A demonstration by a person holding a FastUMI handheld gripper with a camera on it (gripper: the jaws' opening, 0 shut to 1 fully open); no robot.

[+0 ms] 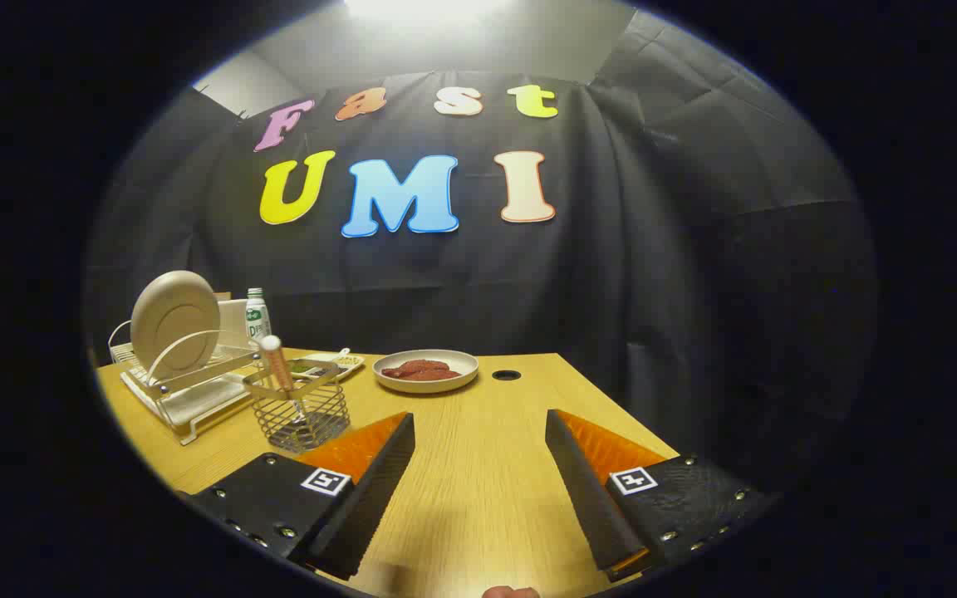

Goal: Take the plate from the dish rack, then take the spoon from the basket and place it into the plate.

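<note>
A beige plate (174, 322) stands on edge in the white wire dish rack (188, 390), beyond and left of my fingers. Just in front of the rack is a wire basket (302, 411) with the spoon (277, 365) upright in it, its pale handle sticking out. The basket sits right beside my left fingertip. My gripper (478, 422) is open above the wooden table (478, 465), with nothing between its black and orange fingers (362, 473).
A shallow bowl (426, 370) with red food lies ahead of the fingers. Behind the basket are a small tray (325, 364) and a green-labelled bottle (257, 316). A round cable hole (506, 374) sits right of the bowl. The table's right edge runs beside the right finger.
</note>
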